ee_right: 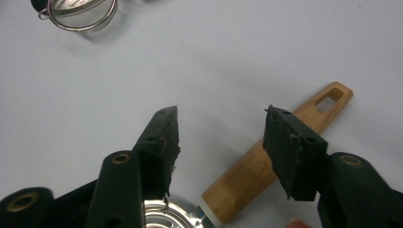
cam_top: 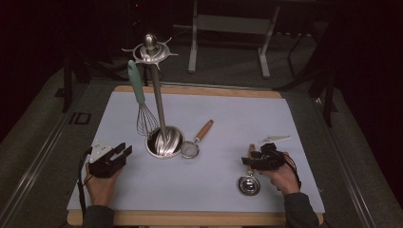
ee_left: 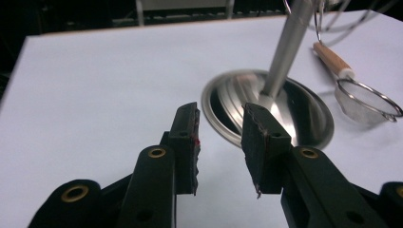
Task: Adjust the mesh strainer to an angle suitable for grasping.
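Here the right hand-held gripper [ee_right: 218, 142] hovers wide open over the wooden-handled ladle [ee_right: 278, 156] lying on the bench [cam_top: 209, 185], gripping nothing. Closing off-centre could roll the handle away. The left hand-held gripper [ee_left: 221, 142] gapes empty too

We see a utensil stand [cam_top: 164, 142] mid-table, a whisk [cam_top: 141, 102] hanging on it, a strainer [cam_top: 194, 145] touching its right, a ladle [cam_top: 249, 183] farther right.

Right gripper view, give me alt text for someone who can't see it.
The right gripper has its two black jaws open above a white table, with a wooden handle running slantwise behind the right jaw and gripped by neither. A shiny metal bowl shows at the bottom edge, and a mesh strainer lies at the top left.
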{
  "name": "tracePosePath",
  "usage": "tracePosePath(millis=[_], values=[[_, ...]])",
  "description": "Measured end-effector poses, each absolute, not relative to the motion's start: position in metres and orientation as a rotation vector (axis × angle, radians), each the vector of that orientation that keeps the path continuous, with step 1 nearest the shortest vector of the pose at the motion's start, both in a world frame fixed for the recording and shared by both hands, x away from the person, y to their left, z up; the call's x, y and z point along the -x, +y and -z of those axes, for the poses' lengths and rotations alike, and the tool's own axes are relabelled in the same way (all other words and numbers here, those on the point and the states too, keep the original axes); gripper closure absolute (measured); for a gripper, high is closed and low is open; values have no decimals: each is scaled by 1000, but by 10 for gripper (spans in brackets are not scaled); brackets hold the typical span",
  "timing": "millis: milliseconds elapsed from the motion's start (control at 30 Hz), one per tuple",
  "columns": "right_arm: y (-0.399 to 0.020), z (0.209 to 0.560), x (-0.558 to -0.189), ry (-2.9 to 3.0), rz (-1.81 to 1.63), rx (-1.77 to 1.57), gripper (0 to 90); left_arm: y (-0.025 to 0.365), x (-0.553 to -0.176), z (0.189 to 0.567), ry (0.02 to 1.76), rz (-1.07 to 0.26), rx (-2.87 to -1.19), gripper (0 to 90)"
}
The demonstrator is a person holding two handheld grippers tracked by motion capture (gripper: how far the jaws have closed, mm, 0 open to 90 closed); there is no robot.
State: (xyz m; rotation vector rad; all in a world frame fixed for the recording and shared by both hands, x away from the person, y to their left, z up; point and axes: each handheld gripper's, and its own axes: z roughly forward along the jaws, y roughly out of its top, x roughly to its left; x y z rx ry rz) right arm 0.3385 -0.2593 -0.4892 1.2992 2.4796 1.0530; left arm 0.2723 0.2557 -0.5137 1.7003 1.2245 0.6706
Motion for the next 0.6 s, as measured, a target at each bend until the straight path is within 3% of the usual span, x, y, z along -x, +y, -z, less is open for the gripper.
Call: tracePosePath(millis=[333,600], values=[[-255,491,-340,2464,-1076,-1339,405,250,-278,536,1275,-620,-1722,663],[-245,493,-340,2486,-1068,-1325,404,240,-279,539,1249,-663,-1816,656]])
